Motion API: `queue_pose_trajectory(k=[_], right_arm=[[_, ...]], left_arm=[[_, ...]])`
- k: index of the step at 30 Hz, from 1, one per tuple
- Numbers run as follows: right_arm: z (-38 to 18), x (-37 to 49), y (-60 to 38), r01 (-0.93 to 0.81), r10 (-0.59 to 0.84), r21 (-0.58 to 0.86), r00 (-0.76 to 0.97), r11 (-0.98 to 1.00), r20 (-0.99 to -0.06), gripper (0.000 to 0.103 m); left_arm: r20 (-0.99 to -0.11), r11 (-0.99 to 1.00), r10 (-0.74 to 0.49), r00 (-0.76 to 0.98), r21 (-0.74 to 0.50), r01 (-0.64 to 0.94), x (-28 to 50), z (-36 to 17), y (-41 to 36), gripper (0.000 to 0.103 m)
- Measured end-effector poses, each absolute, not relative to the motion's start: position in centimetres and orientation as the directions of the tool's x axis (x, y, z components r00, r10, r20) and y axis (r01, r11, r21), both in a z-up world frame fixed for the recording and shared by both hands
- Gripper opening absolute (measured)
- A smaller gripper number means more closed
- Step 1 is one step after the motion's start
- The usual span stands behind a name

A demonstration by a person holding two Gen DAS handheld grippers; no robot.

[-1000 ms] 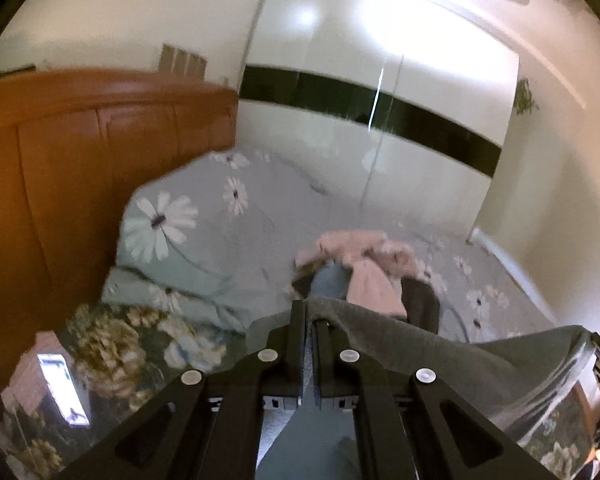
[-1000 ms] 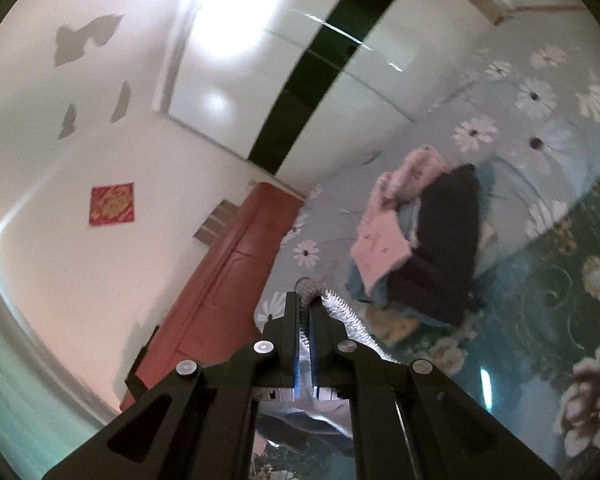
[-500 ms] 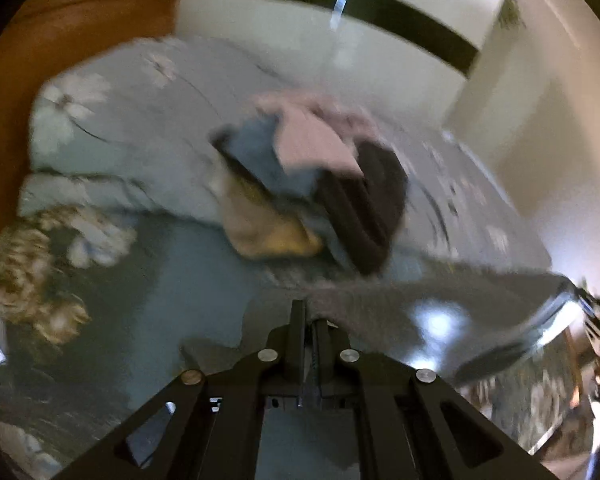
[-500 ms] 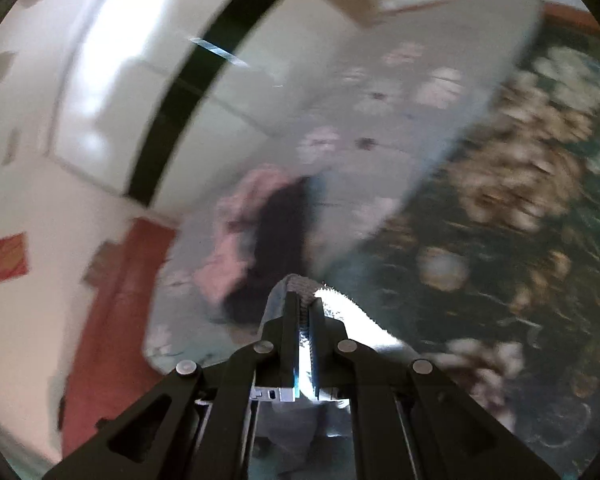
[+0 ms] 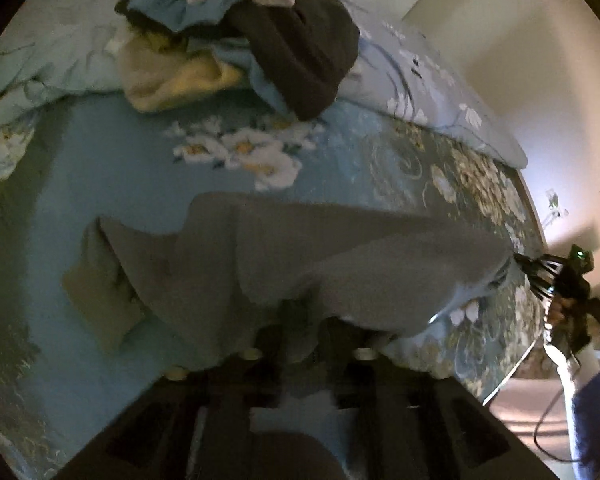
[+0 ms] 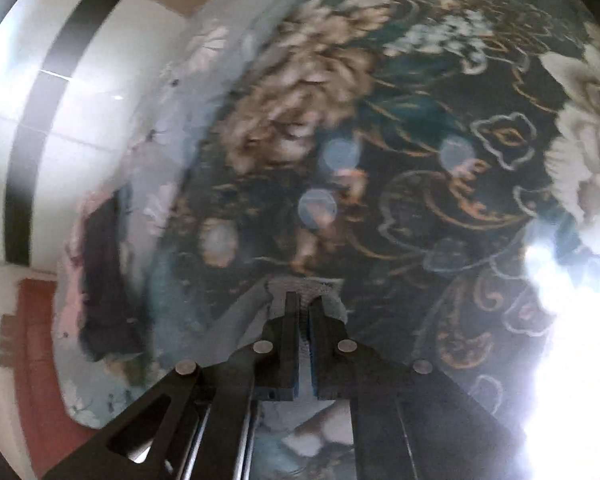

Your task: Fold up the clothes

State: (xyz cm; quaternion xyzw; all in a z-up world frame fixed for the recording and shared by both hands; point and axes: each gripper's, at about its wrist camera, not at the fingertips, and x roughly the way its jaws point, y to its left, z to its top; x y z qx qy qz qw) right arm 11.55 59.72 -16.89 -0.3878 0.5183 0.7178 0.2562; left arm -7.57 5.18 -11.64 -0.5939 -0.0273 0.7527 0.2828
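Left wrist: grey garment point(image 5: 340, 264) between opening left fingers point(image 5: 274, 320), right fingers point(image 6: 322, 312) clenched on its edge

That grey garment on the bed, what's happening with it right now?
A person with a gripper in each hand is laying the grey garment out on the floral bedspread to fold it. The left gripper is at the near edge with its jaws opening, the cloth between them. The right gripper is shut on the garment's far corner. Most of the cloth lies on the bed, rumpled. A pile of other clothes waits further back.
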Motion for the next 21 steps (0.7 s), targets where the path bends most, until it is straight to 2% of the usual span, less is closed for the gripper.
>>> queue_pose_trajectory(k=[2, 7, 12, 15, 18, 20, 21], right_arm=[[-17.8, 11.6, 60.1, -0.795, -0.023, 0.513, -0.535, -0.324, -0.844, 0.004], [-18.4, 10.8, 60.9, -0.834, 0.017, 0.425, -0.459, -0.351, -0.888, 0.005], [-16.7, 9.4, 59.8, -0.781, -0.011, 0.379, -0.431, -0.496, -0.902, 0.008], [-15.0, 10.6, 60.0, -0.77, -0.004, 0.368, -0.429, -0.52, -0.903, 0.016], [-12.6, 11.1, 59.5, -0.759, 0.059, 0.304, -0.41, -0.576, -0.91, 0.019], [-11.8, 9.6, 58.3, -0.701, 0.044, 0.283, -0.409, -0.654, -0.911, 0.029], [-11.7, 8.4, 57.4, -0.659, 0.018, 0.281, -0.408, -0.698, -0.913, 0.041]], left_arm=[[-0.881, -0.842, 0.454, -0.134, -0.374, -0.39, -7.3, -11.6, 4.0, 0.048], [-0.9, -0.882, 0.402, -0.169, -0.331, -0.335, -8.6, -11.7, 0.5, 0.051], [-0.926, -0.94, 0.317, -0.204, -0.278, -0.197, -13.2, -14.1, -2.4, 0.054], [-0.932, -0.946, 0.323, -0.166, -0.318, -0.059, -15.6, -16.9, -4.4, 0.054], [-0.933, -0.941, 0.33, -0.145, -0.338, 0.029, -17.1, -18.9, -5.5, 0.054], [-0.936, -0.94, 0.328, -0.129, -0.337, 0.049, -17.9, -20.0, -5.6, 0.054], [-0.938, -0.942, 0.326, -0.118, -0.333, 0.05, -18.2, -20.6, -5.4, 0.054]])
